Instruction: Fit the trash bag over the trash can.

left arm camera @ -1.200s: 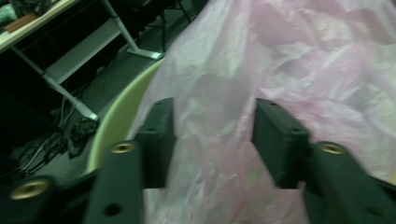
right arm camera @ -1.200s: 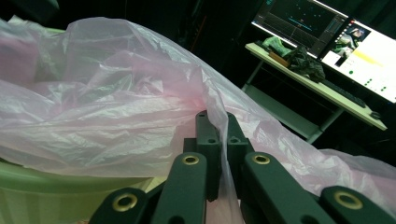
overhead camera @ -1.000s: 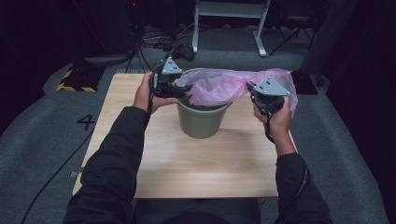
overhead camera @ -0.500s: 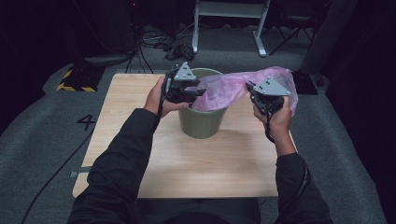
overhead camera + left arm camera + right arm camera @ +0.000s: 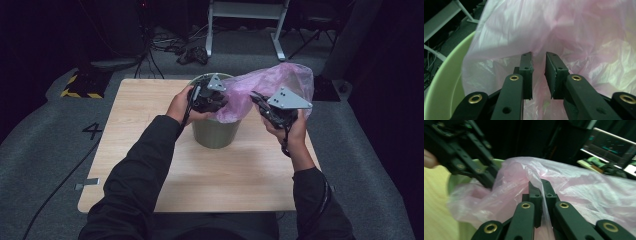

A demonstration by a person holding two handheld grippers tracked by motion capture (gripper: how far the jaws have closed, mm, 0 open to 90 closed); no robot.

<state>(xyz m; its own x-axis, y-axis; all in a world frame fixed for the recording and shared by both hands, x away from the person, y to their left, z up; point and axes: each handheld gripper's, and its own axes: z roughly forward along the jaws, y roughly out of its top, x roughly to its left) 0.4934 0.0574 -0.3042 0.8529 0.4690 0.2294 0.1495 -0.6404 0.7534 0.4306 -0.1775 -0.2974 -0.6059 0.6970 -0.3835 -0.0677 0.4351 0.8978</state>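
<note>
A light green bin (image 5: 212,135) stands on the wooden table (image 5: 145,110). A thin pink plastic bag (image 5: 280,80) billows over the bin's right rim. My right gripper (image 5: 259,100) is shut on a fold of the bag (image 5: 586,187), the film pinched between its jaws (image 5: 541,182). My left gripper (image 5: 220,102) hangs over the bin mouth at the bag's left edge. Its jaws (image 5: 538,53) stand narrowly open, with bag film (image 5: 574,30) at their tips and behind the gap. The bin's rim (image 5: 446,75) curves at the left. The bin's inside is hidden.
The table sits on grey carpet marked with a 4 (image 5: 92,131). A white stand (image 5: 245,20) and loose cables (image 5: 195,52) lie beyond the far edge. A yellow-black striped block (image 5: 80,85) lies off the table's left corner.
My left gripper has moved right from the bin's left rim across the mouth to the bag's edge. The right gripper has kept its hold and barely shifted.
</note>
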